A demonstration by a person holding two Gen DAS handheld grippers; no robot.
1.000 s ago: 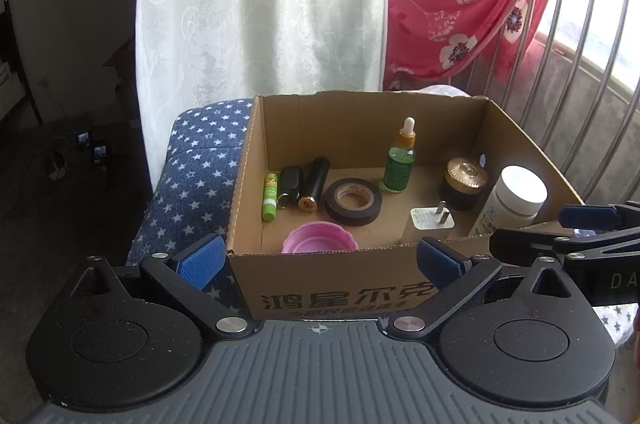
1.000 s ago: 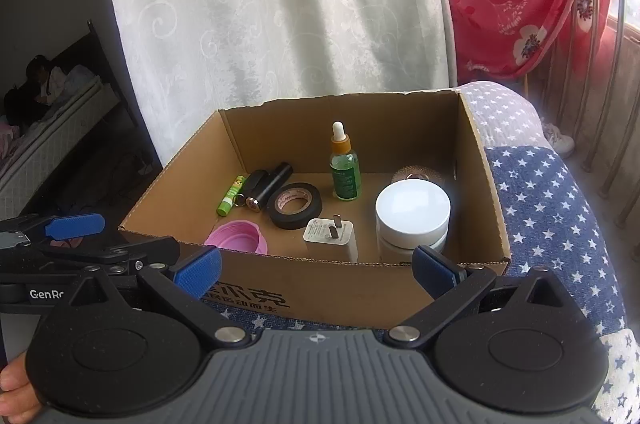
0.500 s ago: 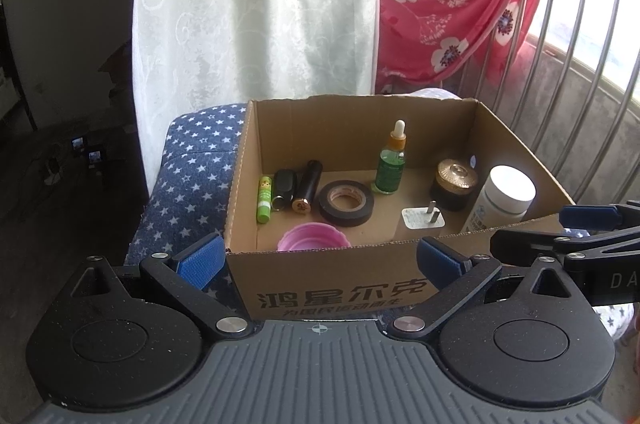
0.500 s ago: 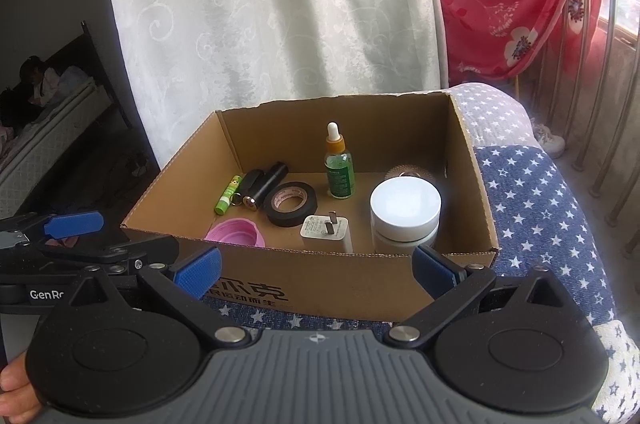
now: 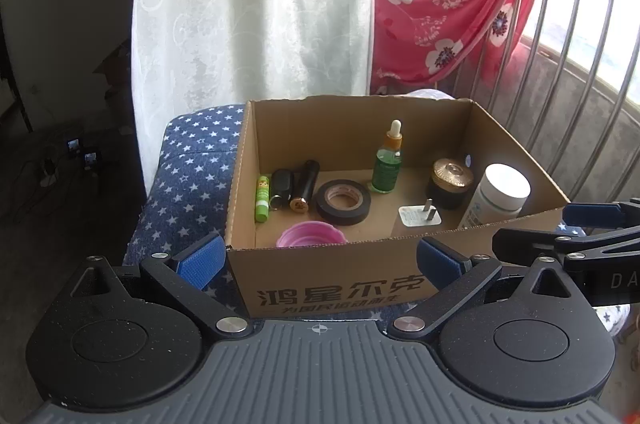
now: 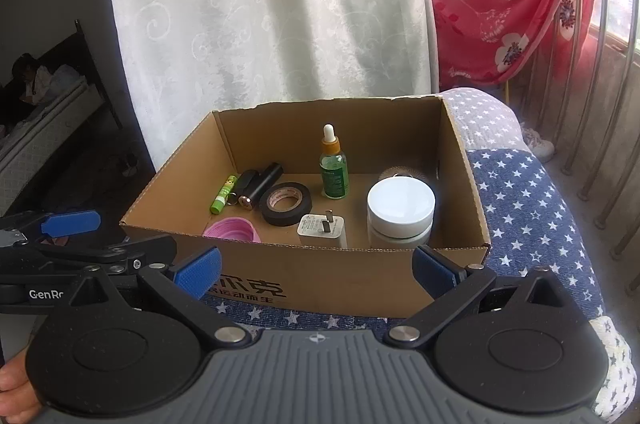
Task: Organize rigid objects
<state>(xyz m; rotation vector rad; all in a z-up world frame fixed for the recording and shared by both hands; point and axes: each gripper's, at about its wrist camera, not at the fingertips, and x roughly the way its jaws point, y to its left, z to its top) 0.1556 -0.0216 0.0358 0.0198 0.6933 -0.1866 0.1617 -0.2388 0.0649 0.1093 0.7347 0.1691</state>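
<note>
The cardboard box (image 5: 332,288) sits just ahead of both tools, holding a tape roll (image 5: 343,202), dropper bottle (image 5: 387,166), white jar (image 6: 401,210), plug adapter (image 6: 322,229), pink lid (image 5: 312,234), and other small items. Left tool (image 5: 320,258) and right tool (image 6: 316,270) stand spread wide, grasping nothing. The box rests on a star-print cushion (image 6: 524,208); beyond hang a white curtain (image 5: 248,4) and red floral cloth (image 5: 440,12) over a railing (image 5: 592,36).

Filled cardboard box (image 6: 340,276) (on starry cushion (image 6: 532,208))
</note>
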